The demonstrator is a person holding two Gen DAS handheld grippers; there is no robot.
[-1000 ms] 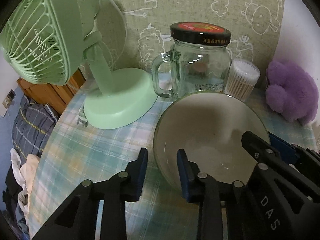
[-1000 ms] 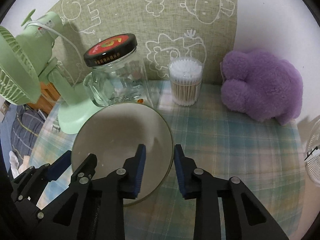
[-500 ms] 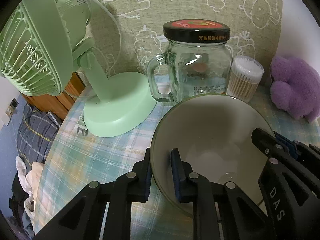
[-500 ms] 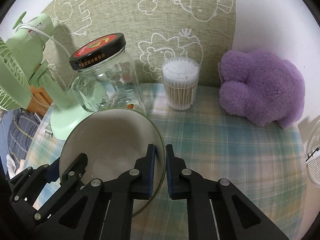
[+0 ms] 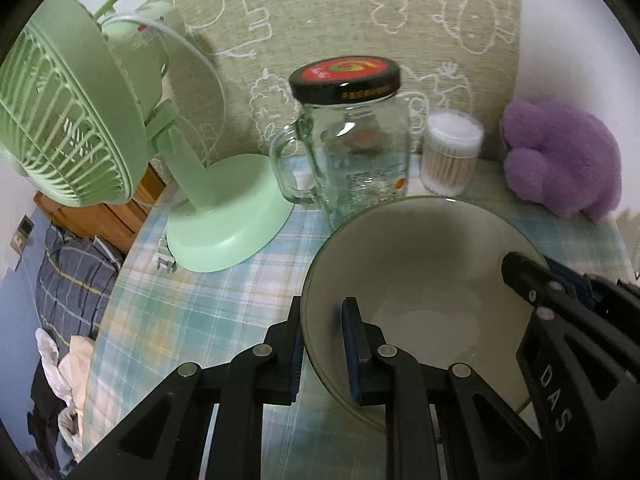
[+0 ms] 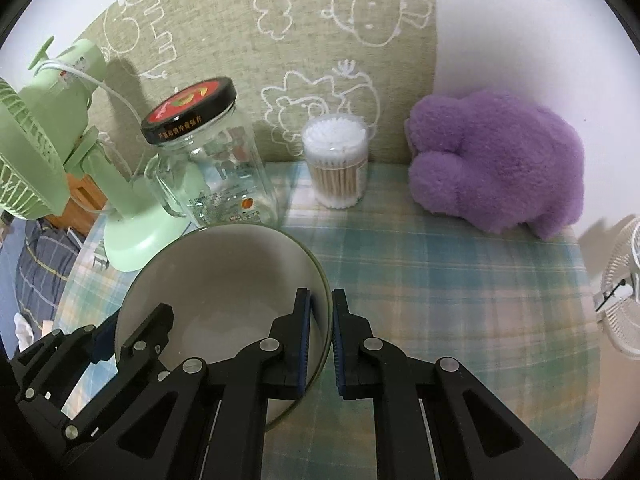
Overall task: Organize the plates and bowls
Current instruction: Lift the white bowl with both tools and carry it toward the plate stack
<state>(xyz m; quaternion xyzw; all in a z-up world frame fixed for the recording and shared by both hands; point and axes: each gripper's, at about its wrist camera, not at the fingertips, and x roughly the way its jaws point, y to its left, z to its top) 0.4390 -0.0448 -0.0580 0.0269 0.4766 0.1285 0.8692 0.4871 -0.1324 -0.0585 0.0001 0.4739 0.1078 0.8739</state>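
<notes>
Both sets of jaws are clamped on the same bowl (image 5: 420, 280), one on each side. The left gripper (image 5: 324, 350) pinches the bowl's left rim, with one blue pad outside the wall and one inside. The right gripper (image 6: 320, 344) does the same on the opposite rim, so the rim runs right between its two pads. In the left wrist view you can see the right gripper's black frame poking in over the far edge of the bowl.

The bowl is pale inside with a thin greenish rim, looks empty, and sits over the plaid cloth on the bench (image 6: 440, 280). Can't really tell if its base is touching the cloth or just off it.

Just behind the bowl is a glass jar (image 5: 352, 160) with a handle and a black lid. Left of that stands a green desk fan (image 5: 100, 120), its round base on the cloth. Right of the jar is a tub of cotton swabs (image 6: 336, 164), then a purple plush toy (image 6: 500, 168) against the wall. A bit of a white fan (image 6: 624, 288) peeks in at the far right edge.
</notes>
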